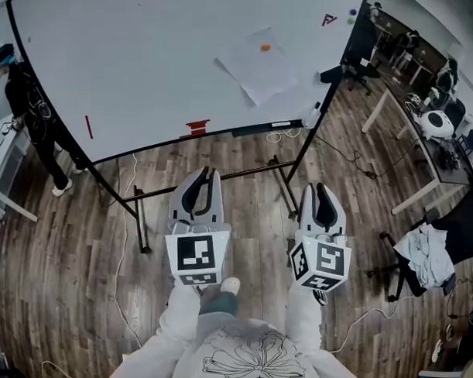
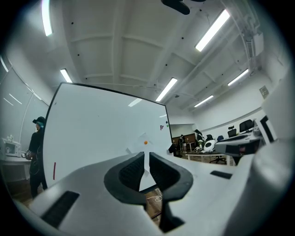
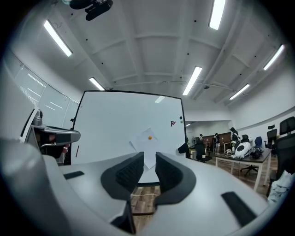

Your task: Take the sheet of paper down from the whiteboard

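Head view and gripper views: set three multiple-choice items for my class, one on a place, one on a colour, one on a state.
1. Where on the whiteboard is the sheet of paper?
A. at the left edge
B. in the right half
C. on the bottom rim

2. What colour is the magnet on the sheet?
A. orange
B. blue
C. black

3. What is between the jaws of the right gripper?
A. the sheet
B. a marker
C. nothing

Key:
1 B, the sheet hangs to the right of the board's middle.
2 A, an orange dot sits near the sheet's top.
3 C, the jaws stand apart with only air between them, short of the board.
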`<state>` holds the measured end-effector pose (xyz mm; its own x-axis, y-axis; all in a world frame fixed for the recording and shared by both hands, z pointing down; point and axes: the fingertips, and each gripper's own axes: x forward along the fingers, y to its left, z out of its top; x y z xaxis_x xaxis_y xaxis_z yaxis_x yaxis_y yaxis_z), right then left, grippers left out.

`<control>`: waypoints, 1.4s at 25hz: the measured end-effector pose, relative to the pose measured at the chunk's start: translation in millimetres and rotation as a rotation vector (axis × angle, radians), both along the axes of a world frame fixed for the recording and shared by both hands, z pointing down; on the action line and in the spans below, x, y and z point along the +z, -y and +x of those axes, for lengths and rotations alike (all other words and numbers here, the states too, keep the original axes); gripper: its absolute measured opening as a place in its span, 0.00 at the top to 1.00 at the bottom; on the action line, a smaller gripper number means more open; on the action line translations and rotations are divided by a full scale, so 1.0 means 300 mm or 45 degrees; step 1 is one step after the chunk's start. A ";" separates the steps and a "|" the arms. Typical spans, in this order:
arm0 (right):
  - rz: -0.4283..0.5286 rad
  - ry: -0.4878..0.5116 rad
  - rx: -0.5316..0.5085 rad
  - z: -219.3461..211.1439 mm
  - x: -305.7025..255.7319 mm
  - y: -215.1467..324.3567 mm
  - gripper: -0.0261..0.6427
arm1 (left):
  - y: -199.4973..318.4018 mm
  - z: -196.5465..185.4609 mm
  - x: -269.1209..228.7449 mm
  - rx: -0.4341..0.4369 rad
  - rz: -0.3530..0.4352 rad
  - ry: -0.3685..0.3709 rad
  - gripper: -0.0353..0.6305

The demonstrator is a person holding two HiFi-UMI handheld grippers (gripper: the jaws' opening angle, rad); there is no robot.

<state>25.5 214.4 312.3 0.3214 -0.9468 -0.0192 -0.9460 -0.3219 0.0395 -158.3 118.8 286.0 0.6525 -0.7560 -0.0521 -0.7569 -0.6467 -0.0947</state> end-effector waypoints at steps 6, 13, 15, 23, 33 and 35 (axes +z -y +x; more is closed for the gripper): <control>0.029 -0.019 0.011 0.104 -0.040 0.233 0.86 | 0.237 0.110 -0.036 0.020 0.020 -0.030 0.91; -0.001 -0.015 -0.009 0.214 -0.015 0.456 0.85 | 0.459 0.217 -0.002 0.000 -0.008 -0.008 0.91; -0.002 -0.011 -0.021 0.248 -0.007 0.520 0.85 | 0.515 0.243 0.009 -0.018 -0.014 -0.007 0.91; 0.002 -0.014 -0.140 0.409 0.020 0.812 0.83 | 0.744 0.384 0.051 -0.120 -0.032 -0.014 0.88; 0.026 -0.092 -0.411 0.589 -0.050 1.197 0.82 | 1.024 0.577 0.045 -0.314 -0.075 -0.047 0.80; 0.022 -0.111 -0.474 0.611 -0.055 1.261 0.81 | 1.071 0.598 0.039 -0.357 -0.075 -0.046 0.78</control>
<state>208.7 -163.7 295.8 -0.0481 -0.9977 -0.0481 -0.9915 0.0419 0.1229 21.0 -202.5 297.6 0.4162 -0.9090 -0.0221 -0.9090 -0.4154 -0.0333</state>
